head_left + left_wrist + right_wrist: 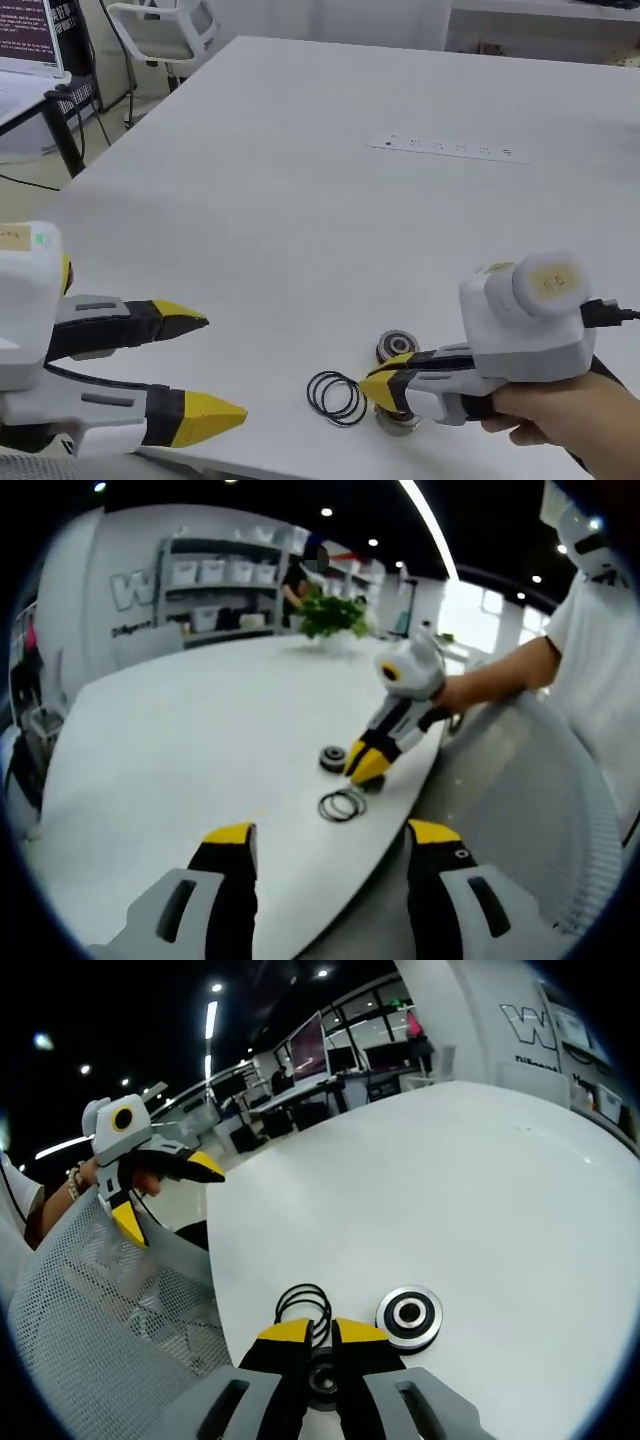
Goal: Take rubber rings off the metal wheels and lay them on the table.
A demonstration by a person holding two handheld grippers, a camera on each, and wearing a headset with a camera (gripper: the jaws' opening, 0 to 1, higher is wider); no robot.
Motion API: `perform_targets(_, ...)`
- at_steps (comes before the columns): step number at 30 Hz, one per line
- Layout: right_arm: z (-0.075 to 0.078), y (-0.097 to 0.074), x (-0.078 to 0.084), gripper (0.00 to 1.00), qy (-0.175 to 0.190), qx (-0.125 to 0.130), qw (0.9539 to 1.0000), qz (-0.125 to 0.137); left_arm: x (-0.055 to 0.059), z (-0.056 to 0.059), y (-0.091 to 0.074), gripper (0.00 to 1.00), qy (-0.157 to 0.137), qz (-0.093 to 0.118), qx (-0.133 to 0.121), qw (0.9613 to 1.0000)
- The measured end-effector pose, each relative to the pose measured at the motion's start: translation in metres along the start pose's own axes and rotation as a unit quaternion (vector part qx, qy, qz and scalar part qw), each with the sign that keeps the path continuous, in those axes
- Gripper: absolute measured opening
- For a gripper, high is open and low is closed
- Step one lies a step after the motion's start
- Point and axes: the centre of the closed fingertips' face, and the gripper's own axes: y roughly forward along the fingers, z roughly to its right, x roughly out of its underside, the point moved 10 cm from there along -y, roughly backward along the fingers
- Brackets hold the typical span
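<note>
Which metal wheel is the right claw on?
The wheel at the table edge, beside the loose rubber rings, under the right claw. The other wheel sits free, farther in.

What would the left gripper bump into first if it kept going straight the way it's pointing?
Probably the black rubber rings lying on the table, then the right gripper just behind them. If it rides high, it may pass over the rings.

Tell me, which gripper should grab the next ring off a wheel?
Right, probably. The right gripper sits right over one metal wheel, with the second wheel beside it. The left gripper hangs open, well away from both.
</note>
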Motion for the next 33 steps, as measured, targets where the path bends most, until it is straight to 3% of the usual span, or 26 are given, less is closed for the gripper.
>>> perform_targets(12,0.017,-0.016,-0.008,0.05,0.019,0.031,0.9987,0.037,-0.013,-0.003,-0.002,0.61,0.018,0.001,0.002,0.9998)
perform_targets(23,0.034,-0.030,-0.008,0.06,0.031,0.063,0.9959,0.057,-0.047,-0.010,0.008,0.61,0.062,0.011,0.016,0.9979)
perform_targets(33,0.045,-0.037,0.001,0.06,0.037,0.079,0.9951,0.047,-0.075,-0.012,0.031,0.60,0.103,0.016,0.044,0.9936)
